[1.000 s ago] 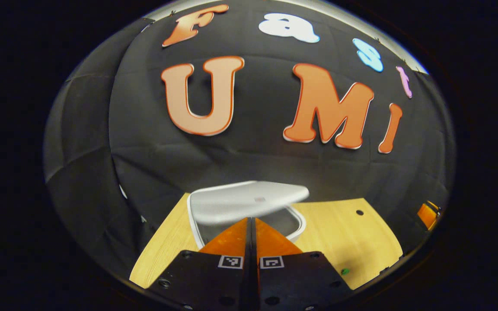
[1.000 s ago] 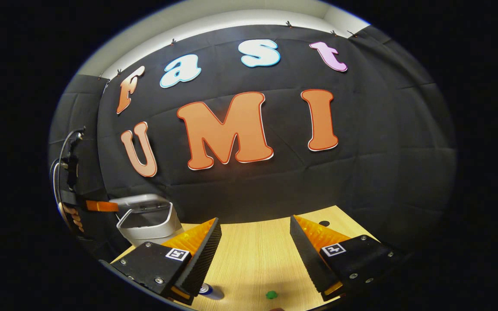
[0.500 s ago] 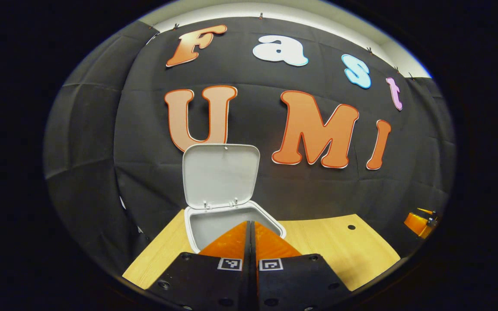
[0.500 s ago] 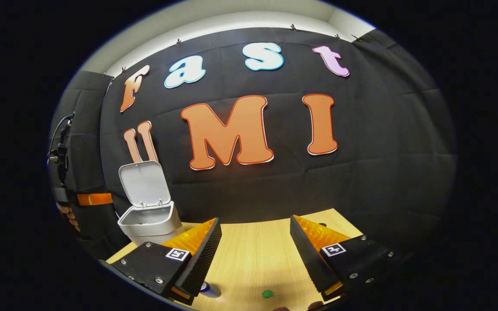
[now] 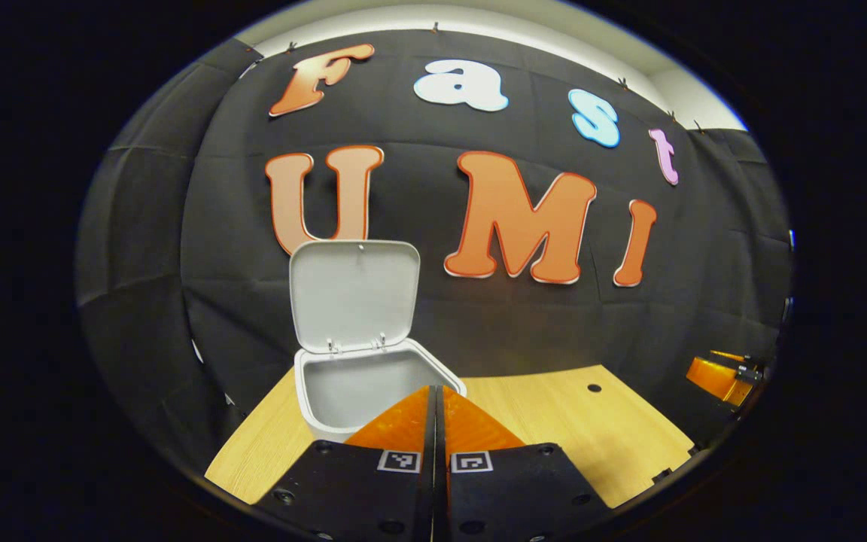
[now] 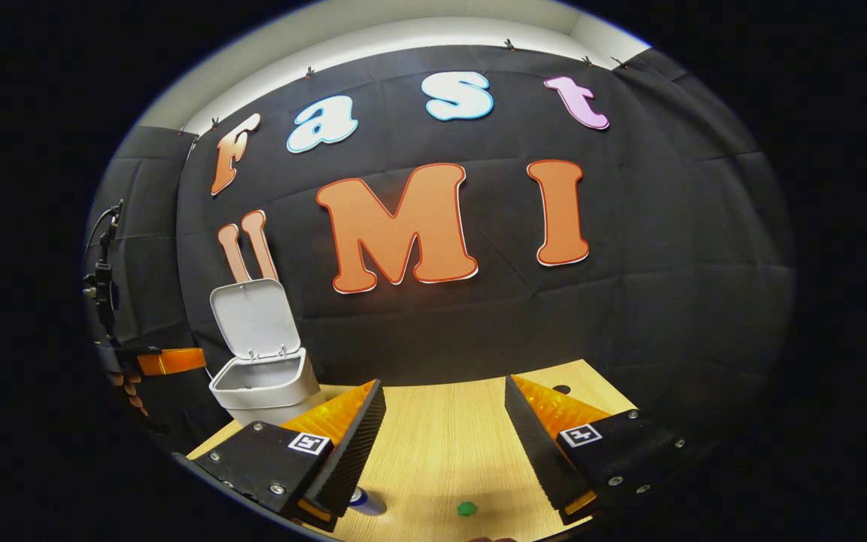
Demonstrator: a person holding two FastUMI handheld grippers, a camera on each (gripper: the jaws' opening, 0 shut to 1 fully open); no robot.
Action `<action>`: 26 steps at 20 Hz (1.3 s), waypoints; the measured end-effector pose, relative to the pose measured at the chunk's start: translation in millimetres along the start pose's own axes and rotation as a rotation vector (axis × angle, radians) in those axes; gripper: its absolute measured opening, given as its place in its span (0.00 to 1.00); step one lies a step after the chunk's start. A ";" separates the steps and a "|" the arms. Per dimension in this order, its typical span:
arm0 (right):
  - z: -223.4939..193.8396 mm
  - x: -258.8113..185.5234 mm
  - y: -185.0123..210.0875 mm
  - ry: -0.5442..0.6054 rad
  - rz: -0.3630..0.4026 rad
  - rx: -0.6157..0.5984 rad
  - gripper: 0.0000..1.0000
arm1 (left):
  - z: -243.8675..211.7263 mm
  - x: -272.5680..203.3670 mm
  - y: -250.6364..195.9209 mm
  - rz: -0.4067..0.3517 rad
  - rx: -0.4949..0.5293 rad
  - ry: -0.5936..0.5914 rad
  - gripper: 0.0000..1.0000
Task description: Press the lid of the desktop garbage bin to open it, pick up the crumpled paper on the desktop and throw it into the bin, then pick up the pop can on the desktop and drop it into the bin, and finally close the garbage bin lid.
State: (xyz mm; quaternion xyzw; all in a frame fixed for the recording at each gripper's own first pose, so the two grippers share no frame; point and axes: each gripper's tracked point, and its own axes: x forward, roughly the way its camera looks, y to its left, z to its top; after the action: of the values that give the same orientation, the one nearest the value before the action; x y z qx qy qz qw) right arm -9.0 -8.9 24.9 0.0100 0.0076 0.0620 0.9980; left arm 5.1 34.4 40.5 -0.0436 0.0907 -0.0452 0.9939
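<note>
Bin: small white plastic desktop garbage bin (image 5: 343, 391) with rounded corners, lower centre-left of the left gripper view, lower left of the right gripper view; stands on the pale wooden desktop (image 5: 576, 421) near its far edge.
Lid: white hinged plastic lid (image 5: 353, 295), upright above the back rim, mouth open.
Left gripper (image 5: 433, 410): fingers pressed together, nothing between them, just in front of the bin's near rim.
Right gripper (image 6: 441, 421): fingers spread wide, empty, low over the desktop.
Pop can: only a blue-and-silver rounded end (image 6: 364, 500) peeks out under the right gripper's left finger, bottom of the right gripper view; probably the can.
Handling, can: likely light, thin-walled, smooth; it may roll or dent, so grip across the middle of the body, gently.
Crumpled paper: I cannot place it.
Handling, paper: likely very light and springy; pinch through the bulk.
Green dot: small green mark (image 6: 466, 509) on the desktop, bottom centre.
</note>
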 end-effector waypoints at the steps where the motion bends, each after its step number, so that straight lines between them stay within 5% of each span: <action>1: 0.9 -0.4 0.1 -0.001 0.001 -0.001 0.95 | -1.6 1.5 -0.8 0.005 0.000 -0.001 0.00; 2: 1.7 -0.7 0.1 0.000 0.004 -0.001 0.95 | -2.0 0.7 -2.3 0.005 -0.009 -0.008 0.00; 4: 1.3 -2.4 -0.2 -0.001 0.005 -0.005 0.95 | 1.4 -3.5 -0.3 0.025 -0.023 -0.029 0.17; 7: -0.5 -3.3 -2.5 0.004 0.005 -0.005 0.95 | 5.8 -3.5 7.6 0.079 -0.015 -0.066 0.94; 14: -36.4 1.3 -16.7 0.085 -0.016 -0.060 0.95 | -7.3 -8.9 16.7 0.104 -0.075 -0.056 0.94; 26: -236.1 17.7 -32.7 0.481 -0.033 -0.047 0.96 | -29.5 -10.9 30.0 0.112 0.037 -0.023 0.94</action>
State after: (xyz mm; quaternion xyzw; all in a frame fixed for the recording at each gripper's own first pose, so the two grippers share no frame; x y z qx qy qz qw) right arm 8.8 -34.7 -212.0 -0.0286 0.2437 0.0463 0.9683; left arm -8.6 62.9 10.7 -0.0206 0.0807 0.0092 0.9965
